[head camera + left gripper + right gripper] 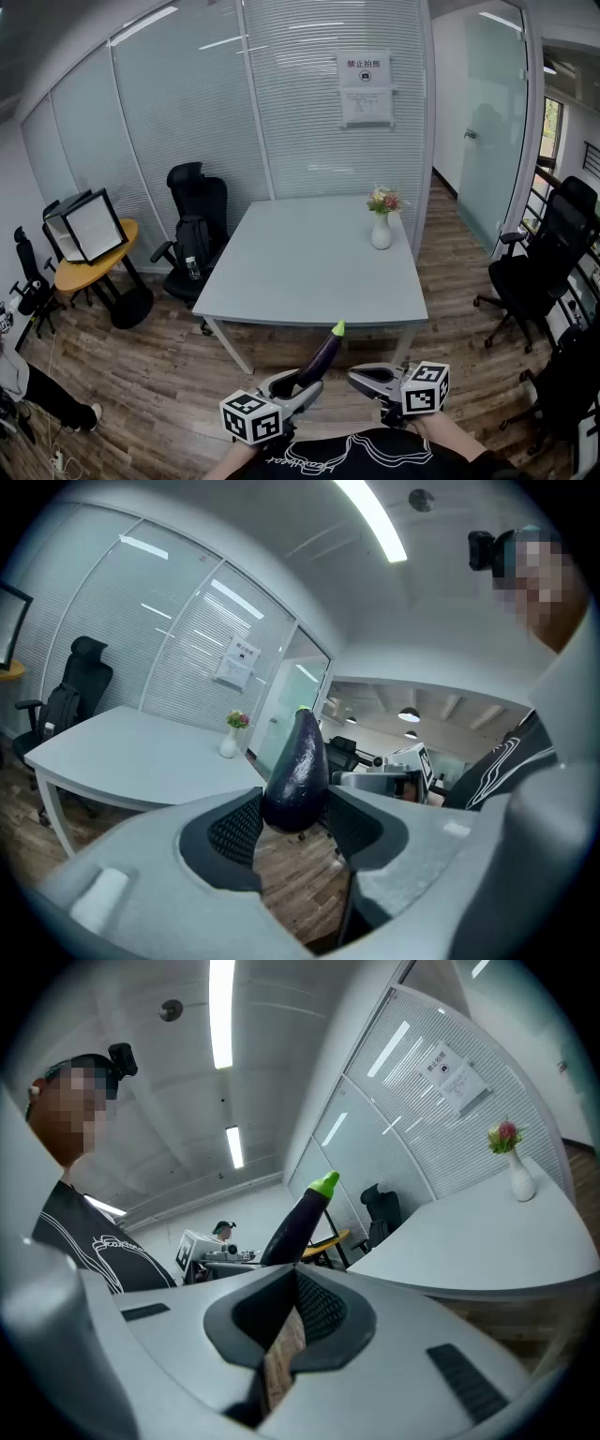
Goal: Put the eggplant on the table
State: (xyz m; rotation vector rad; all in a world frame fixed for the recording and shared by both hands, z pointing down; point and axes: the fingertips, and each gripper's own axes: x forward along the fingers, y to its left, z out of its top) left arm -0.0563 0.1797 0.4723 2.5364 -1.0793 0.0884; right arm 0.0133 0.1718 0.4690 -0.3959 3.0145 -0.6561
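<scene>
A dark purple eggplant [321, 356] with a green stem sticks up and forward from my left gripper [298, 386], which is shut on its thick lower end. In the left gripper view the eggplant [298, 771] stands between the two mesh pads, and both press on its sides. My right gripper [361, 378] hovers just to the right, close to my body, its jaws together with nothing between them. From the right gripper view the eggplant [298, 1227] rises behind the jaws' tips [292, 1274]. The grey table [309, 272] stands ahead, beyond both grippers.
A white vase with flowers [381, 225] stands at the table's far right. A black office chair [197, 230] is at its left, and another [544, 272] at the right. A round wooden table [94, 270] with a board stands far left. Wood floor lies between me and the table.
</scene>
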